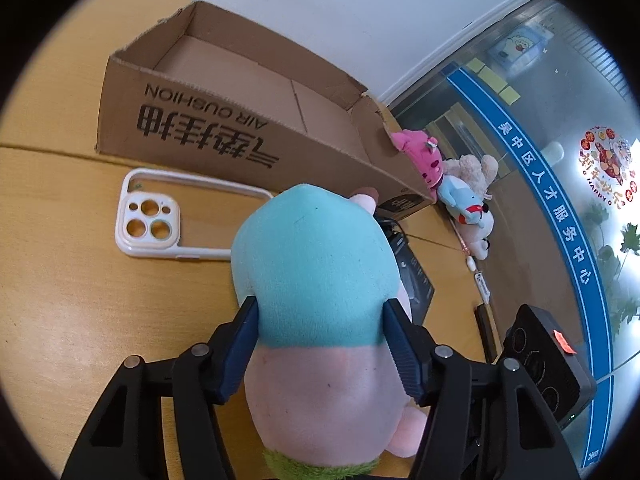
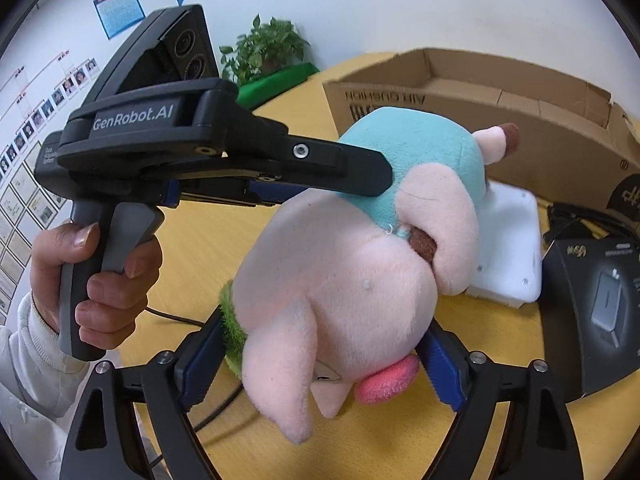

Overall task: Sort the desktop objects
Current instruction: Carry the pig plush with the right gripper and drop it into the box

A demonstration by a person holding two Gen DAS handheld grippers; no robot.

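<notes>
Yellow wooden desktop (image 1: pixel 60 280) is being cleared into an open cardboard box (image 1: pixel 248 120) behind. Between both, a plush pig (image 1: pixel 320 280) is being pinched mid-body by the left gripper (image 1: pixel 320 344), while the right gripper (image 2: pixel 320 360) is bracketing its rear, contact unclear.

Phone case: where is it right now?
In the left wrist view the white phone case lies flat on the wooden table, left of the plush toy and just in front of the cardboard box.

The plush toy (image 1: pixel 316 280) is turquoise and pale pink; beside it, the phone case (image 1: pixel 148 216) is white, the desk (image 1: pixel 60 300) yellow-tan.
</notes>
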